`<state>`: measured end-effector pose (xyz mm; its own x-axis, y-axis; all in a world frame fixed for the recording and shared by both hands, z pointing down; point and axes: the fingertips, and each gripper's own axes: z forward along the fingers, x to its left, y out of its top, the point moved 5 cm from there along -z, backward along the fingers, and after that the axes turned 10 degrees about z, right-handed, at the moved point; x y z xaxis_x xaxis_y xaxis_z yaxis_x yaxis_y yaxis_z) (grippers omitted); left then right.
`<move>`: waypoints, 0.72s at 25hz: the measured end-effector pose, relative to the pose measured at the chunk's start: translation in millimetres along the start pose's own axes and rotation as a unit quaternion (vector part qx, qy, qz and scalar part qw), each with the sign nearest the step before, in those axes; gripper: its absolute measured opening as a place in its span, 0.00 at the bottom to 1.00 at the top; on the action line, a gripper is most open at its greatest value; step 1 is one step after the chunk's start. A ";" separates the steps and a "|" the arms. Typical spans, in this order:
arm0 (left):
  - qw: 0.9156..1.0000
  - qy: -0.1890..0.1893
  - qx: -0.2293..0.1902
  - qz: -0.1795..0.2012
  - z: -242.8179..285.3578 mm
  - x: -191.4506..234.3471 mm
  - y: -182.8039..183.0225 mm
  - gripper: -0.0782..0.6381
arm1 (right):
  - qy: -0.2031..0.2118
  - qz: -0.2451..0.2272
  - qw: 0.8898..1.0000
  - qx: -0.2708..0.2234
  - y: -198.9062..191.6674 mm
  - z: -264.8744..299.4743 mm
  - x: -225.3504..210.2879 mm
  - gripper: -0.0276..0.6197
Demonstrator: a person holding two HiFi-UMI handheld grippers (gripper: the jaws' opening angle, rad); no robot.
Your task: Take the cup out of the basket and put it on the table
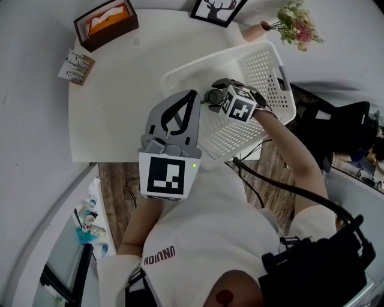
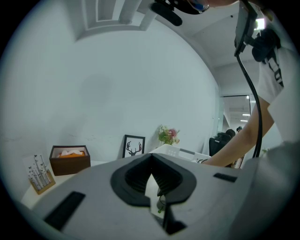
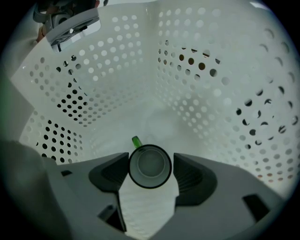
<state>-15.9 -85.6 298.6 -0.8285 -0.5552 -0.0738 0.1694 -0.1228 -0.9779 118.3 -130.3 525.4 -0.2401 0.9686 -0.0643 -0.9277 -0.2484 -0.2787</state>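
Observation:
A white perforated basket [image 1: 264, 60] stands tilted on the white table [image 1: 120, 102] at its right side. My right gripper [image 1: 217, 101] reaches inside it. In the right gripper view, that gripper [image 3: 151, 171] is shut on a small dark-rimmed cup [image 3: 150, 166], whose mouth faces the camera and which has a green part at its upper left. The basket's holed walls [image 3: 220, 93] surround it. In the head view the cup [image 1: 213, 95] is only a dark shape at the jaws. My left gripper [image 1: 191, 96] sits by the basket's near-left rim, shut and empty [image 2: 153, 168].
A brown tissue box [image 1: 106, 23], a framed deer picture [image 1: 217, 11] and a vase of flowers [image 1: 294, 27] line the table's far edge. A small card stand [image 1: 76, 66] is at the left edge. Bare tabletop lies left of the basket.

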 end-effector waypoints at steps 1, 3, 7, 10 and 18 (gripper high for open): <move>1.000 0.000 0.000 0.001 0.0 -0.3 0.0 0.13 | -0.002 0.000 1.000 0.000 -0.3 0.5 -0.4 0.52; 1.000 0.000 0.000 0.001 0.1 -0.7 0.0 0.13 | -0.004 -0.002 1.000 0.002 -1.0 1.6 -0.7 0.52; 1.000 0.000 0.001 0.001 0.1 -0.5 0.5 0.13 | -0.004 0.000 1.000 0.004 -2.3 3.3 -0.7 0.52; 1.000 0.000 0.000 0.001 0.0 -0.5 1.1 0.13 | -0.003 -0.001 1.000 0.004 -2.1 3.3 -0.3 0.52; 1.000 -0.001 0.000 0.003 -0.2 -0.7 1.5 0.13 | -0.006 -0.006 1.000 0.005 -1.4 3.3 0.1 0.49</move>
<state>-15.2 -85.3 297.2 -0.8262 -0.5577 -0.0797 0.1745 -0.1189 -0.9775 118.6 -129.9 528.9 -0.2331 0.9712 -0.0494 -0.9334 -0.2377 -0.2690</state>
